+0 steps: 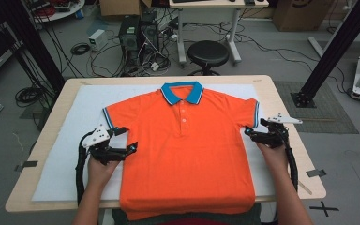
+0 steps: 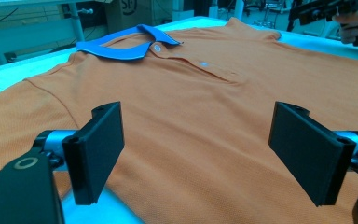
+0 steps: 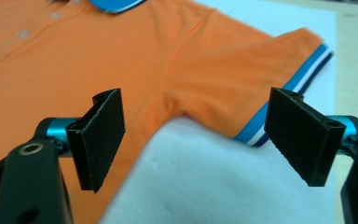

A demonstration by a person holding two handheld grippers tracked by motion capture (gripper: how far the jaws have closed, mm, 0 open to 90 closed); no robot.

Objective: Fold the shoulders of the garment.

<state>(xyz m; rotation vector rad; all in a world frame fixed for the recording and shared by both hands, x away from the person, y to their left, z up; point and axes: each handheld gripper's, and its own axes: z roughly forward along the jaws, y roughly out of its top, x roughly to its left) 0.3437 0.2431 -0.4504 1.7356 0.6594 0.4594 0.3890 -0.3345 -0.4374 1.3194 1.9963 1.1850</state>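
Orange polo shirt (image 1: pixel 187 150) lies flat and unfolded on the table (image 1: pixel 281 93), apparently untouched, with left hand-held gripper (image 1: pixel 122 140) and right hand-held gripper (image 1: pixel 255 130) both released beside its sleeves, folding likely yet to begin.

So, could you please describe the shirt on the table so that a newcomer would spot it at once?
On the wooden table lies a white mat, and spread flat on it, front up, is the polo shirt. It is bright orange with a blue collar and blue-striped sleeve cuffs, lying between the left gripper and right gripper.

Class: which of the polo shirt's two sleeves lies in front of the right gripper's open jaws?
The shirt's sleeve at the high view's right; its blue-and-white striped cuff lies ahead of the right gripper.
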